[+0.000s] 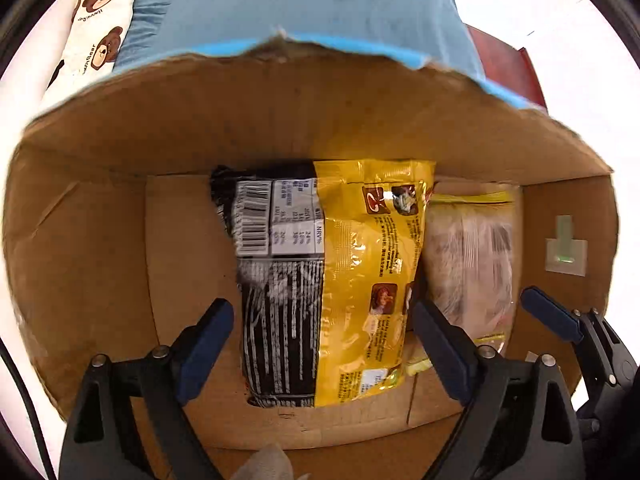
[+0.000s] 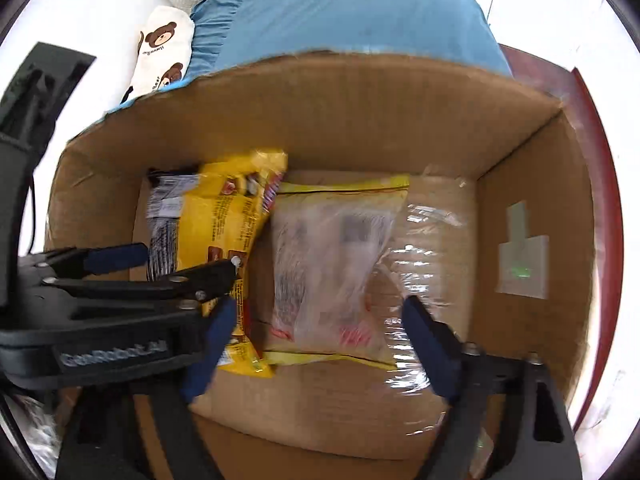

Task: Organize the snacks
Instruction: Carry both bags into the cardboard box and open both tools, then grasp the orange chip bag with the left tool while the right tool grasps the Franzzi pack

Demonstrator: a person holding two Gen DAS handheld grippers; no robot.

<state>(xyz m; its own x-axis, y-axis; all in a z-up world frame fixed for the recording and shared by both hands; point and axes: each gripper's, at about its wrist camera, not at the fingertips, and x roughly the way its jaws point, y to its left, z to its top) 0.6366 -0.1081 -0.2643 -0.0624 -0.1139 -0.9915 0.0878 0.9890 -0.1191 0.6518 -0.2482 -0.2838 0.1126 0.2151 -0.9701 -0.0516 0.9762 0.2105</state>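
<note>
A cardboard box [image 2: 328,120] holds two snack packs side by side on its floor. Seen from the right wrist, the printed snack bag [image 2: 224,224] lies at nine o'clock of the see-through packet [image 2: 332,264], its edge overlapping that packet's far corner. A label [image 2: 522,260] sits on the box's inner wall at three o'clock. Behind the box, at twelve o'clock, lies a cushion [image 2: 340,16], with a bear-print cloth [image 2: 160,56] at its nine o'clock side.
</note>
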